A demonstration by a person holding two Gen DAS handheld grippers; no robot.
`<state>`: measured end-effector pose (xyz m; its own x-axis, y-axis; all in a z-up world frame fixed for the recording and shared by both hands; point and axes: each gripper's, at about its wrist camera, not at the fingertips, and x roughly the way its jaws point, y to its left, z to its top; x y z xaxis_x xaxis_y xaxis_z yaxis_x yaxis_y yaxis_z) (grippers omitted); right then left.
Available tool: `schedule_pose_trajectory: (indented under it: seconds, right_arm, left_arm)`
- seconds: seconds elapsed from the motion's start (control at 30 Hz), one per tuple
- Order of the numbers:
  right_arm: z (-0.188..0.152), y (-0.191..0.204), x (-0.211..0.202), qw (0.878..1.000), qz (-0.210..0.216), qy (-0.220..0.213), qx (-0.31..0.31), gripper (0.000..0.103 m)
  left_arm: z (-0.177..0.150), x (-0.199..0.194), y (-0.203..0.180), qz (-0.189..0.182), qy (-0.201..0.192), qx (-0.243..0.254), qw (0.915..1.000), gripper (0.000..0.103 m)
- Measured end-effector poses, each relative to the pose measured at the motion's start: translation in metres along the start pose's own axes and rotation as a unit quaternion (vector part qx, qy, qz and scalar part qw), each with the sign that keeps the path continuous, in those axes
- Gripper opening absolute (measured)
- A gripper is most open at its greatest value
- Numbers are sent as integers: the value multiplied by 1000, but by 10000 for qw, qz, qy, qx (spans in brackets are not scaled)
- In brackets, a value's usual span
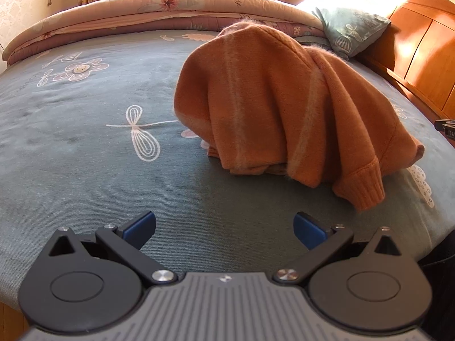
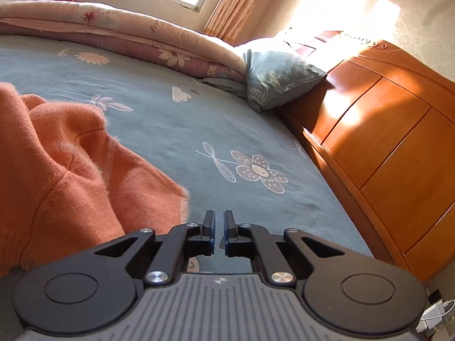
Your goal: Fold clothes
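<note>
Bed (image 1: 85,108) in grey-blue floral sheet bore the orange sweater (image 1: 273,99), heaped unfolded at its right side, cuff nearest. Folding looked barely begun; spreading it flat seemed next. No containers showed. Left gripper (image 1: 224,227) gaped empty before it; right gripper (image 2: 219,233) stood closed on nothing, just right of the knit.

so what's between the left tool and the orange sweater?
Only bare bedsheet, as the left wrist view shows. The left tool is open, short of the orange sweater.
</note>
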<state>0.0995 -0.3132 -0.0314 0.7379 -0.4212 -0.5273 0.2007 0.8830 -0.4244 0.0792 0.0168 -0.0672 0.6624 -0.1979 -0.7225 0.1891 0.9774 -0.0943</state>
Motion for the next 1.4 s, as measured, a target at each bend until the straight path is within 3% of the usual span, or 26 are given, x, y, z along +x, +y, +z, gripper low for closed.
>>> schedule_pose_trajectory:
  seconds: [0.27,0.5,0.6,0.77,0.93,1.1,1.4]
  right_arm:
    - [-4,18,-13,9982,600,16,18,9]
    - [4,40,-30,9916,1275,-197,37,26]
    - [3,43,-36,9888,1471,-261,61,31]
    - [-4,40,-38,9849,1705,-242,163,31]
    - [-12,33,-33,9831,1796,-193,301,35]
    - [-17,23,-25,9827,1798,-159,421,36]
    - [-24,21,-15,9802,1890,-88,585,41]
  left_arm:
    - [0,-3,-12,-57,15,273,9996,103]
    - [3,-1,-14,103,46,485,9988,103]
    - [5,1,-23,221,-217,783,9964,102]
    - [10,11,-45,511,-563,1505,9857,102]
    - [5,38,-56,281,-143,1702,9849,102]
    - [1,50,-48,-136,239,1149,9930,102]
    - [6,56,-44,-110,590,998,9932,102]
